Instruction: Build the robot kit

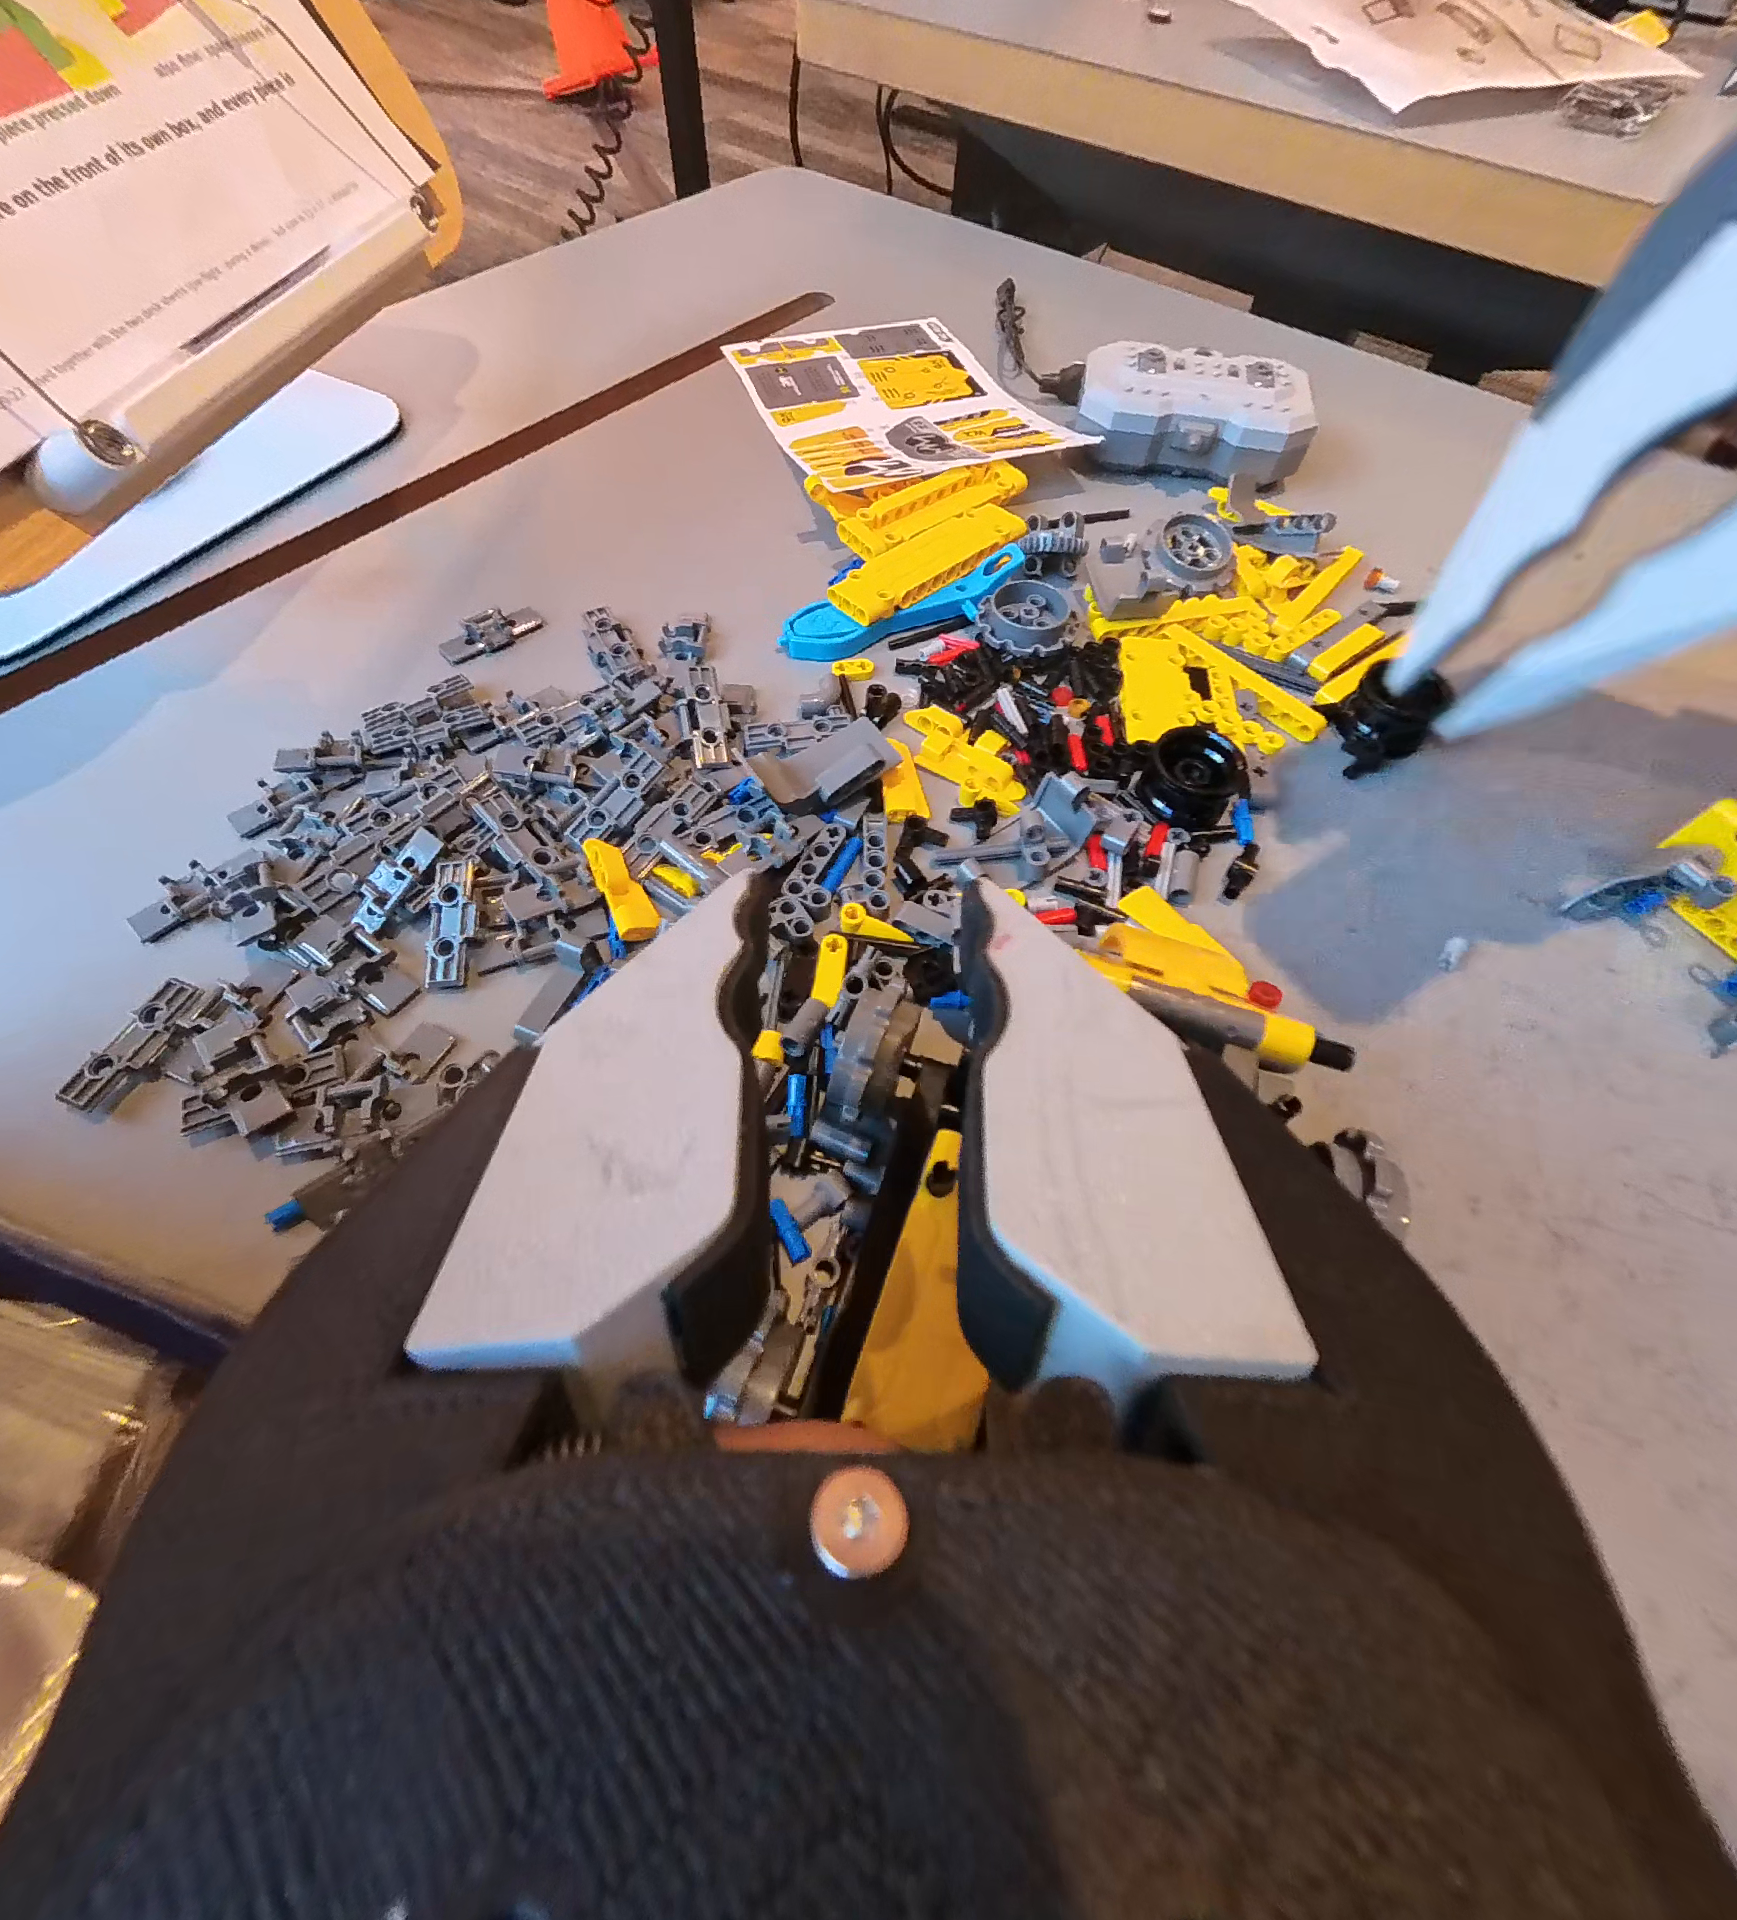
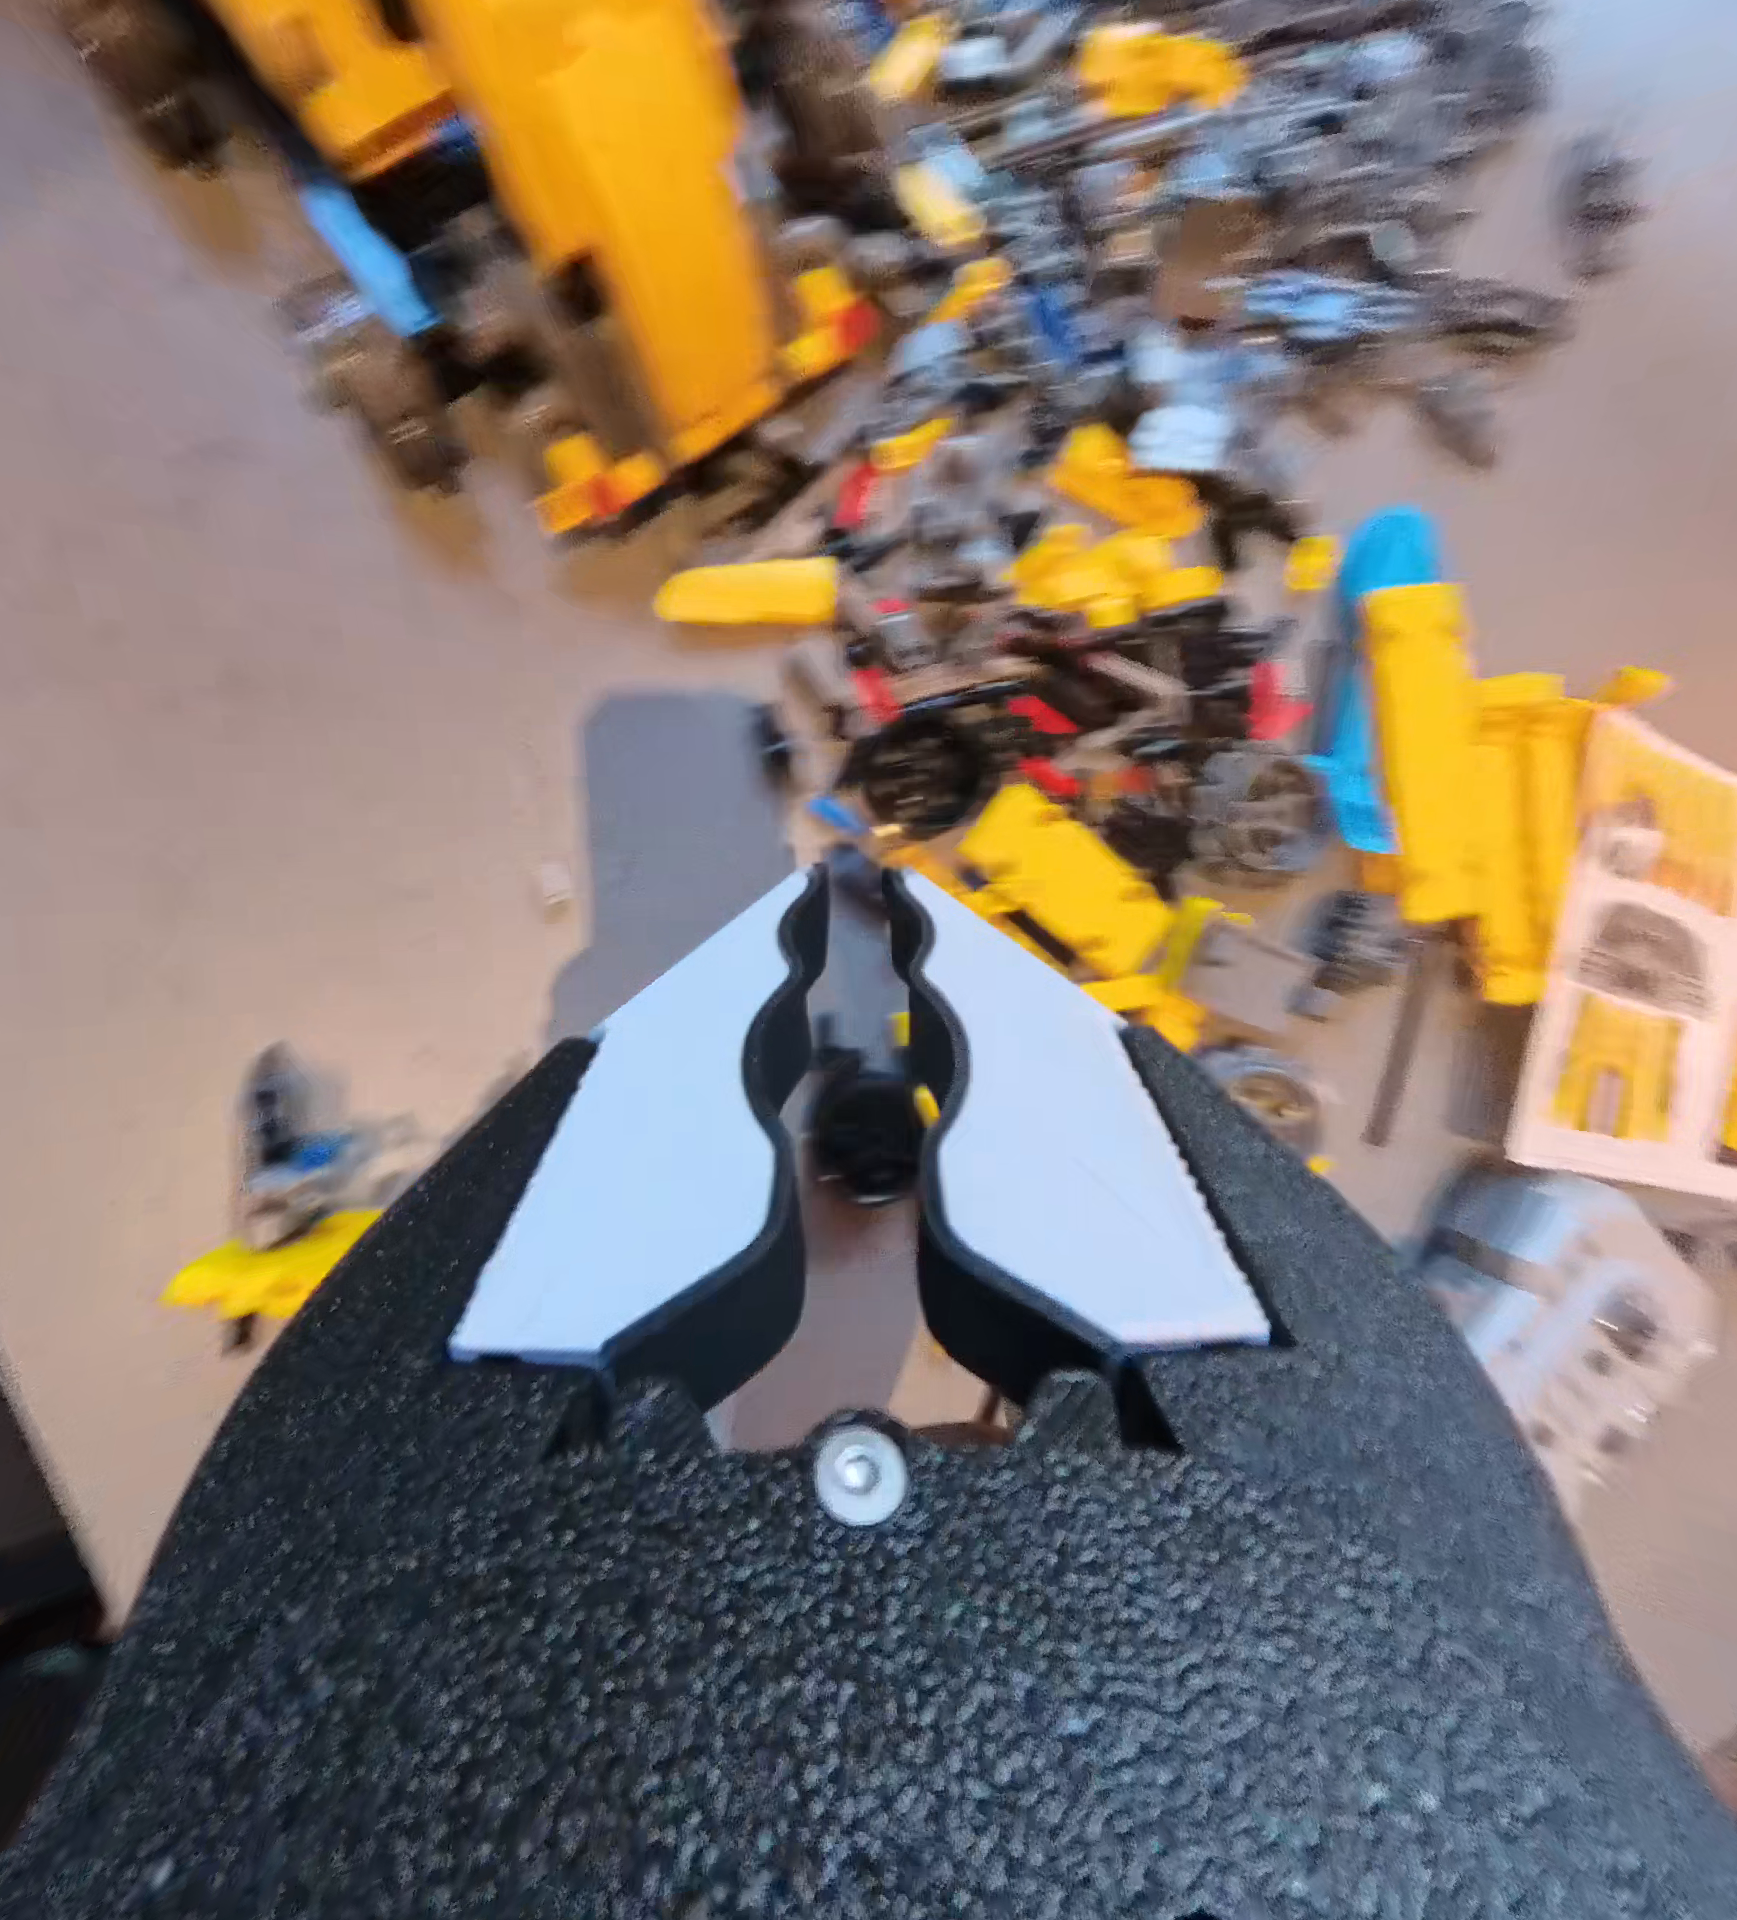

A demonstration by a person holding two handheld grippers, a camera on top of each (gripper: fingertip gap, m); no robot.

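A grey table [image 1: 552,343] carries everything here, and most of its middle is covered by a wide scatter of small building-set parts. The biggest patch is a heap of dark grey track links [image 1: 407,862] on the left side; to its right lies a mixed pile of yellow beams, black pins and red and blue connectors [image 1: 1103,707]. At the table's far left stands a white document stand [image 1: 168,312] holding a printed sheet. Beyond the pile sit a grey battery box [image 1: 1196,405] with its cable, a sticker sheet [image 1: 895,400] just beside it, and a blue tool [image 1: 895,608] partly under long yellow panels. Off to the right, apart from the pile, is a small yellow and grey sub-assembly [image 1: 1726,904]. The left gripper [image 1: 859,904] hangs low over the near edge of the pile with its jaws spread and nothing between them. The right gripper [image 1: 1415,707] reaches down at the pile's right edge, its tips pinched on a small black wheel piece [image 1: 1389,717]; its own camera is badly blurred but shows the right gripper's [image 2: 856,878] jaws nearly together with a dark part [image 2: 859,1122] between them. A second black wheel [image 1: 1196,774] lies near, in the pile.
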